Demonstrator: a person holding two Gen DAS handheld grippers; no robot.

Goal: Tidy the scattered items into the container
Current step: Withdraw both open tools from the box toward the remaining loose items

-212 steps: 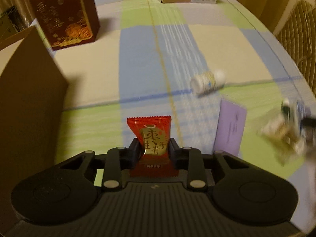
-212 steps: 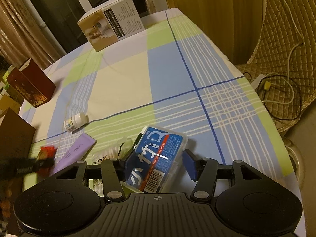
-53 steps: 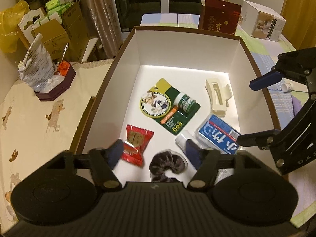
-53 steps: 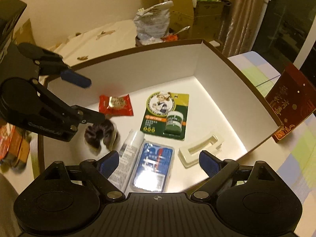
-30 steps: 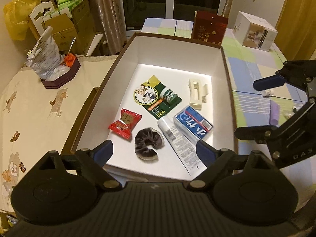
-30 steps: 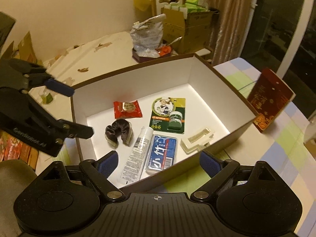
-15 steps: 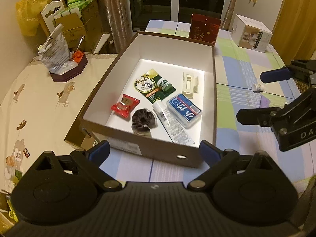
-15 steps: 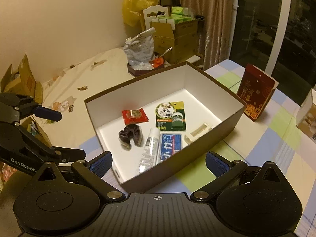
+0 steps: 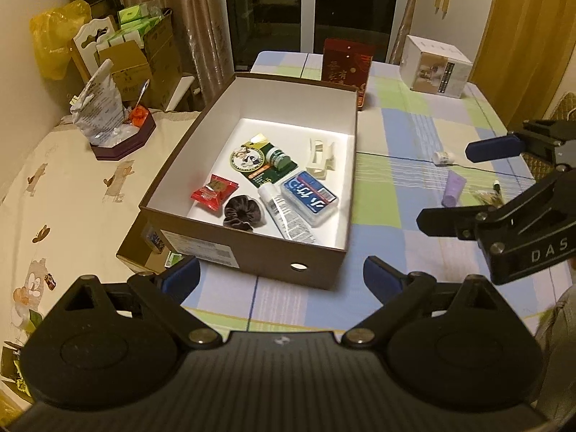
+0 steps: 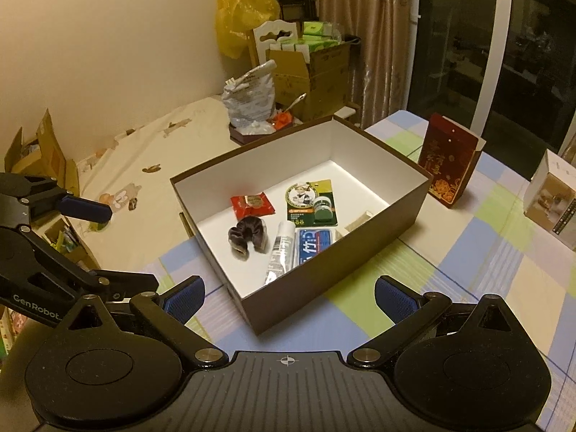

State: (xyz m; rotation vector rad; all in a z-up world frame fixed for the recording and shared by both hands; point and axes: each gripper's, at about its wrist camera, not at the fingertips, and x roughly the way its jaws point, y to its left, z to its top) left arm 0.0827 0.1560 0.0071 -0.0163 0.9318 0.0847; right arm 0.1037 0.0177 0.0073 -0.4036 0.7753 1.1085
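Observation:
The brown box (image 9: 252, 255) with white inner walls stands on the checked tablecloth. Inside lie a red candy packet (image 9: 215, 192), a dark scrunchie (image 9: 244, 212), a white tube (image 9: 286, 216), a blue floss case (image 9: 310, 198), a green card with a jar (image 9: 262, 162) and a cream hair clip (image 9: 320, 158). Right of the box, a white pill bottle (image 9: 443, 157), a purple tube (image 9: 454, 189) and a clear packet (image 9: 489, 196) lie on the cloth. My left gripper (image 9: 280, 280) hangs open and empty before the box's near wall. My right gripper (image 10: 288, 295) is open and empty too, above the near corner (image 10: 252, 309).
A red gift box (image 9: 345, 64) stands behind the brown box, and a white carton (image 9: 437, 68) sits at the table's far right. Left of the table is a cream-covered surface (image 9: 72, 198) with a plastic bag on a dark tray (image 9: 108, 122). Cardboard boxes (image 10: 316, 72) stand beyond.
The candy packet and the floss case, held earlier, now lie in the box. Both grippers have opened and drawn back and up, away from the box.

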